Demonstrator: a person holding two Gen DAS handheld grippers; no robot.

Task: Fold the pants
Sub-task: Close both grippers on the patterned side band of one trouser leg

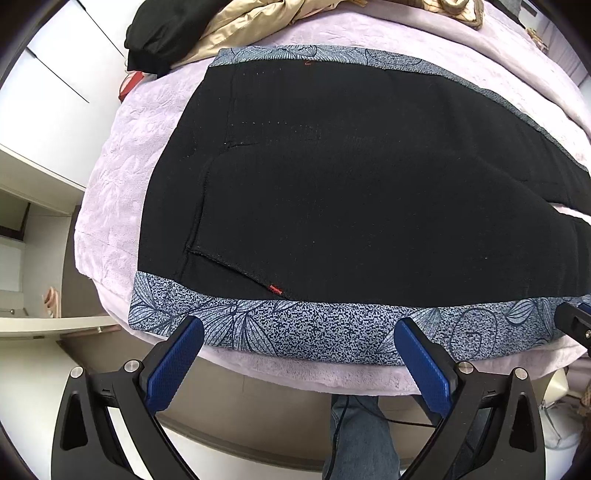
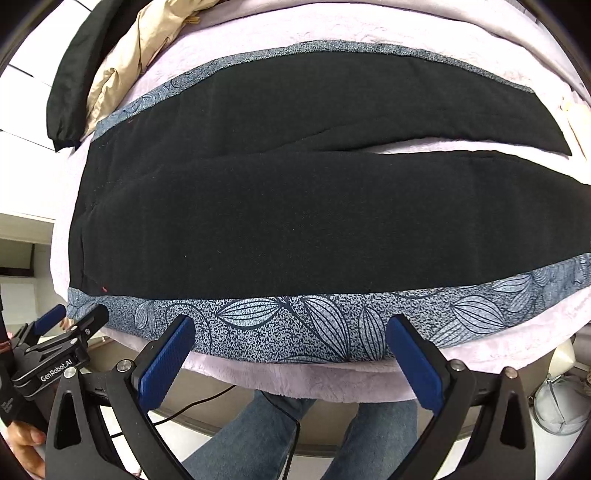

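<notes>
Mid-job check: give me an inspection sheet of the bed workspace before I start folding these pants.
Surface: lilac plush blanket over a bed, bare at the near edge.
Job's things: black pants spread flat, legs parted toward the right; patterned blue side band along the near edge.
Clutter: black garment and beige jacket heaped at the far left corner.
Grippers: left gripper open, empty, over the near band; right gripper open, empty, likewise.
Cables: black cable trailing below the bed edge.
Surroundings: person's jeans-clad legs below; white cabinet at left.
</notes>
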